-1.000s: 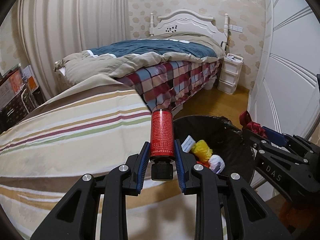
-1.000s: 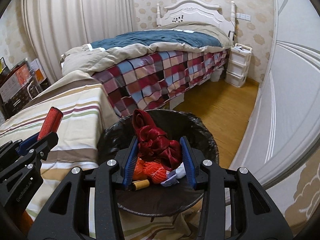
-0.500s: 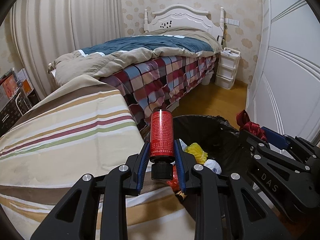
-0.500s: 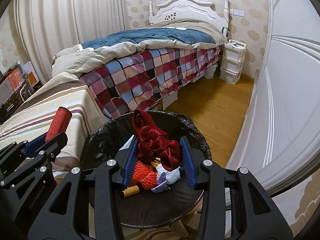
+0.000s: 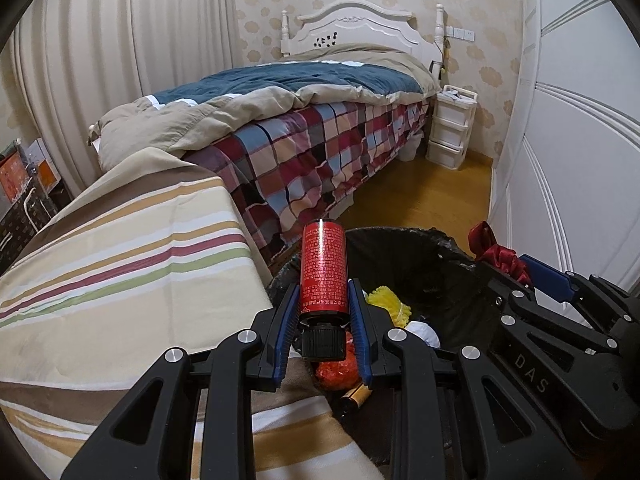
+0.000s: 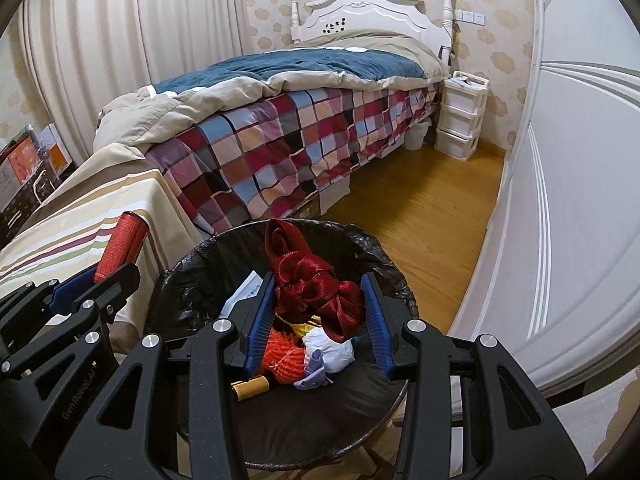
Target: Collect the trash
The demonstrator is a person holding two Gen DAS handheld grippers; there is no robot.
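Nearly done: left tongs (image 5: 323, 312) pinch a red bottle (image 5: 323, 270), right tongs (image 6: 320, 312) pinch red ribbon (image 6: 316, 284); both hover over the part-filled bin (image 6: 192, 264), its earlier trash at six o'clock.

The red bottle (image 5: 323, 270) has print too small to read, and its black cap (image 5: 323, 343) hides part of the orange trash (image 5: 335, 372) below. In the right wrist view the red ribbon (image 6: 316, 284) covers the middle of the bin (image 6: 192, 264) contents, w/ the bin's near rim cut off behind the right tongs (image 6: 320, 324). Boxes (image 6: 24, 160) at the left edge are cropped, labels unreadable.
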